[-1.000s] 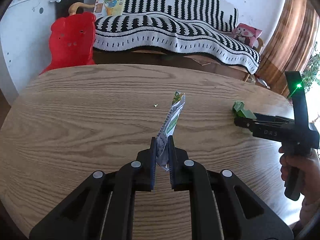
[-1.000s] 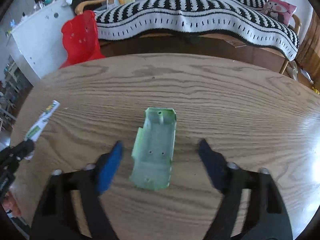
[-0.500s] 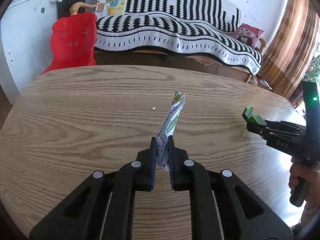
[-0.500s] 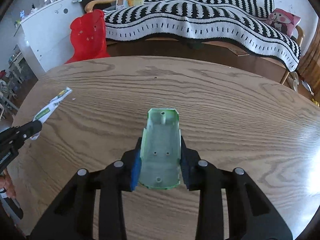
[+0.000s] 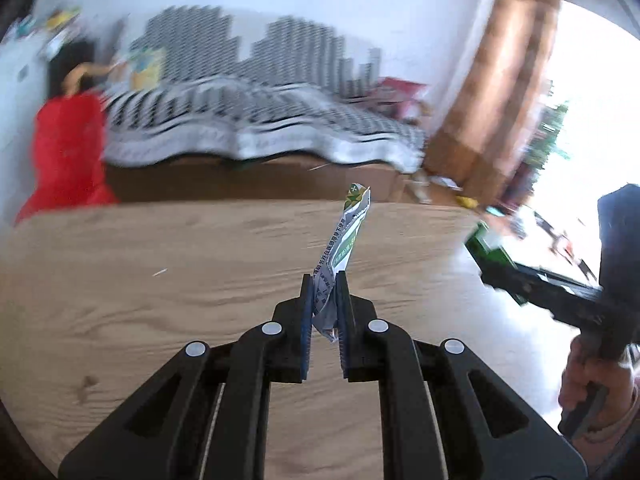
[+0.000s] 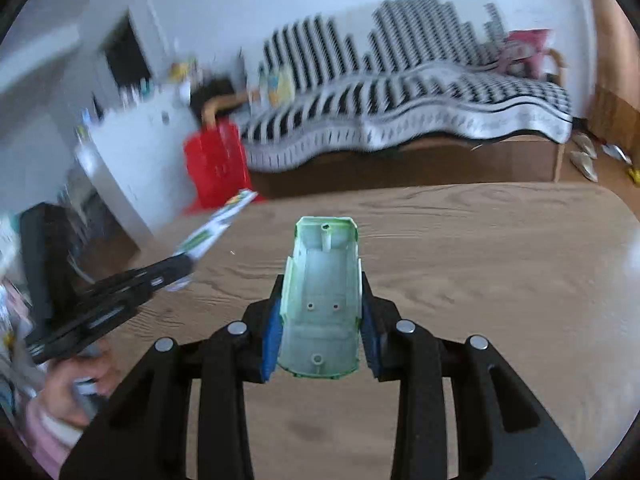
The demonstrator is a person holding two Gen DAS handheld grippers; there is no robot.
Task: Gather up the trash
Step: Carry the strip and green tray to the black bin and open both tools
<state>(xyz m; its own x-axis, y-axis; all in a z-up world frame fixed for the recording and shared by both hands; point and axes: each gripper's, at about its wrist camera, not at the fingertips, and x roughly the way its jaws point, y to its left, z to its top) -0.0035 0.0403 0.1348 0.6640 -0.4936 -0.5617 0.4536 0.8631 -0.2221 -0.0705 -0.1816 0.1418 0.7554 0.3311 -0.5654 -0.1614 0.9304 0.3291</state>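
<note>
My left gripper (image 5: 323, 280) is shut on a crumpled white and green wrapper (image 5: 340, 240) that sticks up and forward above the wooden table (image 5: 160, 300). My right gripper (image 6: 322, 276) is shut on a pale green plastic shell (image 6: 322, 300), held open side up above the table (image 6: 500, 280). In the right wrist view the left gripper (image 6: 182, 262) with the wrapper (image 6: 218, 226) shows at the left. In the left wrist view the right gripper (image 5: 486, 258) with a bit of the green shell (image 5: 482, 240) shows at the right.
Beyond the table stand a sofa with a black and white striped blanket (image 5: 260, 132), a red plastic chair (image 5: 68, 152), a white cabinet (image 6: 132, 160) and a brown curtain (image 5: 500, 92). A small crumb (image 5: 160, 273) lies on the table. Both views are motion-blurred.
My right gripper closed on the green shell and lifted it off the table. Both grippers have risen and tilted up, so more of the room shows. The left kept its hold on the wrapper.
</note>
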